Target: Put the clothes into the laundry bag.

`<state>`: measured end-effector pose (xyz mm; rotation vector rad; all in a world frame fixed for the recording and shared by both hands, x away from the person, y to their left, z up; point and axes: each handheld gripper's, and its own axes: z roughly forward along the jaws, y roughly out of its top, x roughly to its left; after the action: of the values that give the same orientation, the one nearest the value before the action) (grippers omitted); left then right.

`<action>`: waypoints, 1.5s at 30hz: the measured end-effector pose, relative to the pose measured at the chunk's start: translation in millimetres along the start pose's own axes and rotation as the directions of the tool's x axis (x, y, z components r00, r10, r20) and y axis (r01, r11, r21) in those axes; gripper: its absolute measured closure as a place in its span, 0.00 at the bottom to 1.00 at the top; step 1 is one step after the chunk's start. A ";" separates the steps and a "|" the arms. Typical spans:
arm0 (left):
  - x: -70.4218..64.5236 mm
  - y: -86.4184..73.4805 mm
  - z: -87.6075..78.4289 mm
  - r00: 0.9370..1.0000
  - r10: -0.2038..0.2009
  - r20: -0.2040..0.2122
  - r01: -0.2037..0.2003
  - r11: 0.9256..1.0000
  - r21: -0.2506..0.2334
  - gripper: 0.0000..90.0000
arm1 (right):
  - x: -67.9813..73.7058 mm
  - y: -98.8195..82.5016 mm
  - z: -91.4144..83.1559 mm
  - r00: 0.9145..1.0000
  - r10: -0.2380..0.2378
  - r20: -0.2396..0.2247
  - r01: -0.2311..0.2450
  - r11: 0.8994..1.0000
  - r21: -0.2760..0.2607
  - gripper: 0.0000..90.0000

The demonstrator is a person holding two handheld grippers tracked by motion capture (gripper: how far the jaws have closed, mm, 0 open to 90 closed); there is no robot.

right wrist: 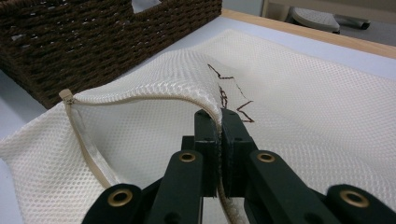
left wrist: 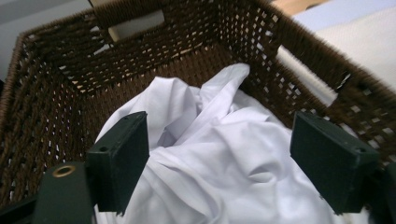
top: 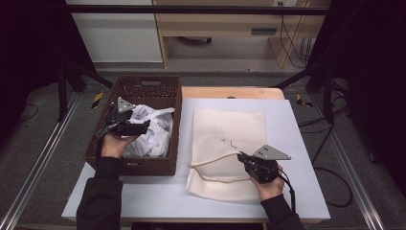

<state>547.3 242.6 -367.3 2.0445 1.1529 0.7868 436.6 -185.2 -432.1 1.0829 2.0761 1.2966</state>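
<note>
Two grippers: you hold one in each hand, the left over the basket, the right at the mesh bag.
Left gripper [top: 141, 128]: your left hand [top: 115, 143] holds it over the near left part of the wicker basket [top: 173, 125], pointing across toward the basket's right side.
Left jaws: they stand wide apart in the left gripper view, with nothing pinched; the pads sit to either side of the white cloth without pressing on it.
White clothing [left wrist: 219, 158]: it lies crumpled in the basket's bottom, one fold rising toward the far wall, and it fills most of the floor you can see in the high view [top: 153, 132].
Wicker basket: dark brown and woven, it stands on the left part of the table [top: 306, 191], with a handle slot in its far wall [left wrist: 136, 25].
Right gripper [top: 244, 158]: your right hand [top: 270, 184] holds it at the near right corner of the mesh bag [top: 230, 139].
Right jaws: pressed together on the zipper edge of the bag's upper layer [right wrist: 205, 95], which they hold lifted off the lower layer so the mouth gapes.
Mesh bag: cream, flat on the table just right of the basket, its open edge toward you, with a dark scribble [right wrist: 231, 86] on top.
Zipper end [right wrist: 66, 96]: it sits at the bag's corner nearest the basket.
</note>
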 end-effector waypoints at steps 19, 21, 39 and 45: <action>-2.6 -23.3 49.0 0.999 0.033 0.005 -0.033 0.966 0.255 0.04 | -0.8 -2.5 3.4 1.000 0.000 -0.002 0.000 0.999 0.033 0.96; -3.4 -23.9 52.4 0.999 0.026 0.026 -0.032 0.961 0.276 0.05 | -1.0 -2.9 4.1 1.000 0.000 -0.003 0.000 0.999 0.037 0.96; -8.3 -23.0 64.7 0.994 -0.048 0.102 -0.002 0.896 0.443 0.41 | -5.3 -4.4 6.9 1.000 0.013 -0.001 -0.013 0.998 0.054 0.96; -6.7 -20.6 59.3 0.994 -0.060 0.089 0.013 0.891 0.454 0.69 | -6.5 -5.2 7.3 1.000 0.022 0.001 -0.022 0.998 0.062 0.96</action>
<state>579.2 230.3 -420.5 2.3983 1.4126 0.4098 443.6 -187.8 -440.2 1.1356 2.1225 1.2499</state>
